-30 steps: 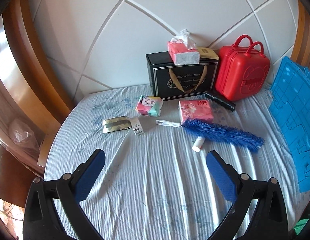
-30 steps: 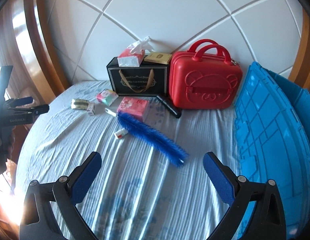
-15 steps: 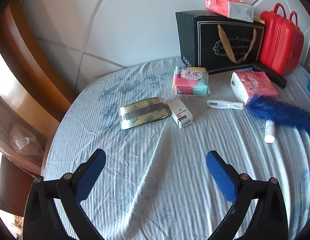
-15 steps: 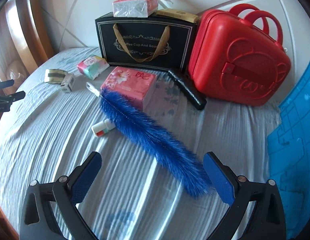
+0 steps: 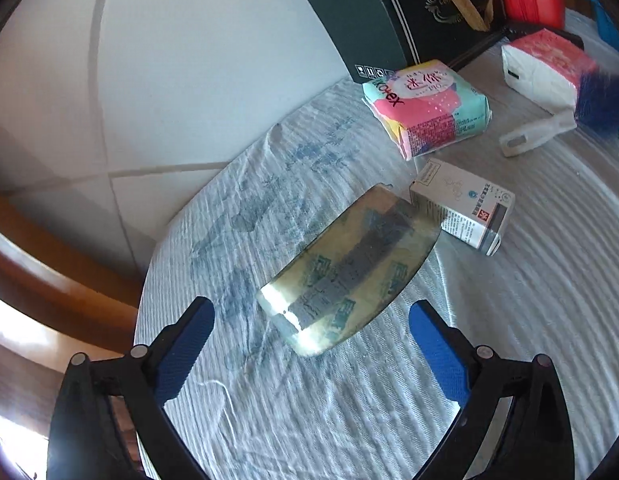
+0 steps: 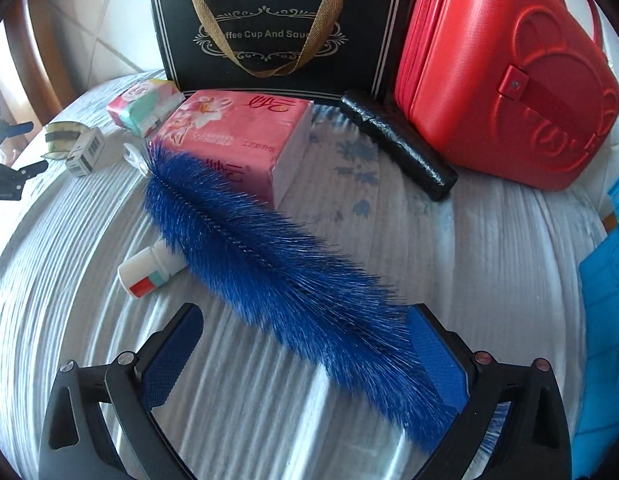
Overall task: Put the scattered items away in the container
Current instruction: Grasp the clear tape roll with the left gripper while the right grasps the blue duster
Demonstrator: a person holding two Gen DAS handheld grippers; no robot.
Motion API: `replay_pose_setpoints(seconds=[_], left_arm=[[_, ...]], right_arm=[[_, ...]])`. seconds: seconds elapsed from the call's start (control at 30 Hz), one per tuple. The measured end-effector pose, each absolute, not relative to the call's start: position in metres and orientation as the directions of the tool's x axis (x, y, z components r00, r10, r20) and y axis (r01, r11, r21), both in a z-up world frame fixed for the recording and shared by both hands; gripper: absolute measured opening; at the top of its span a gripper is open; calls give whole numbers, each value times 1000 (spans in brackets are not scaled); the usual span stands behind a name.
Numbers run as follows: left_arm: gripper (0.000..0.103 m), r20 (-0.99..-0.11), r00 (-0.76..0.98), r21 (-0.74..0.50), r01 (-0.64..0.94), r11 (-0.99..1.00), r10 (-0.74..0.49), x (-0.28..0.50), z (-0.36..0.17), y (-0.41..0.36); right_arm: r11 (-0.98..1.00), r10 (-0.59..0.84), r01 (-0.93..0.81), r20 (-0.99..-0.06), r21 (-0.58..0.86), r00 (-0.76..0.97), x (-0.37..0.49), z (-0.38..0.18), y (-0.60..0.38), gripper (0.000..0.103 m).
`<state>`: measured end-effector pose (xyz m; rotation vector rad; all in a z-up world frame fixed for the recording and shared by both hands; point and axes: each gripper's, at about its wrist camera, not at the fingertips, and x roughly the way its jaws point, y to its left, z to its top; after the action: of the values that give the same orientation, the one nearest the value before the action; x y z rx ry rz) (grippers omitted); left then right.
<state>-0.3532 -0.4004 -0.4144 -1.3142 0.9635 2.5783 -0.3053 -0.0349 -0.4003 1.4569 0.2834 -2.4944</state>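
Observation:
My left gripper (image 5: 311, 320) is open, low over the bed, its fingers either side of the near end of a shiny gold packet (image 5: 349, 268). A small white box (image 5: 463, 210) and a pink-and-teal pad pack (image 5: 425, 106) lie just beyond. My right gripper (image 6: 305, 340) is open around the near end of a blue bristle brush (image 6: 277, 264), whose bristles touch the right finger. A pink tissue pack (image 6: 233, 136), a small white bottle (image 6: 147, 274) and a black tube (image 6: 397, 146) lie nearby. The blue crate (image 6: 607, 320) stands at the right edge.
A black gift box (image 6: 281, 32) and a red case (image 6: 505, 76) stand against the white padded headboard (image 5: 169, 80). The brush's white handle (image 5: 535, 138) lies right of the pad pack. A wooden frame (image 5: 49, 280) borders the bed's left edge.
Both grippers have moved forward and down. The left has closed in on the gold packet; the right has come onto the brush's tip. Nothing has been gripped.

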Motion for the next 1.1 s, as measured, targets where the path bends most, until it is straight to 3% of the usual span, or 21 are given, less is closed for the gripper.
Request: replay_pose_setpoints(seconds=[0.17,0.3,0.53,0.6,0.73,0.77,0.8,1.1], left_arm=[[83,-777,-613,489,-439,-754,-147,-366,-427,-397],[47,-780,-613,446,-400,-801,-129,-368,-418,-399],[44,-782,-619,355,-340,-871,-76,-339,-405,-399],[44,-782,-621,321,-315,-893,-62,-326,-403,-401],[44,-784,-619,285,-280,-917,-55,-300,-398,-406],[44,-785,-617,279,-269,-922,-58,-294,-397,-407],[44,-786,-615,270,-259,-927,-57,-290,-396,-409],[41,-794,-605,205,-162,-965,-67,-242,-378,-424]], right_arm=[[-953,-93,297,-875,-60,-475,-311,-413,-33,103],[-953,-101,298,-877,-50,-470,-316,-418,-31,103],[-955,-120,295,-877,-26,-466,-328,-422,-29,97],[-955,-120,294,-883,-21,-453,-331,-425,-28,82],[-946,-141,325,-887,-11,-440,-331,-425,-28,62],[-939,-148,344,-888,-13,-436,-329,-423,-30,47],[-932,-146,361,-889,-22,-433,-327,-421,-32,40],[-888,-227,457,-919,58,-324,-287,-402,-30,18]])
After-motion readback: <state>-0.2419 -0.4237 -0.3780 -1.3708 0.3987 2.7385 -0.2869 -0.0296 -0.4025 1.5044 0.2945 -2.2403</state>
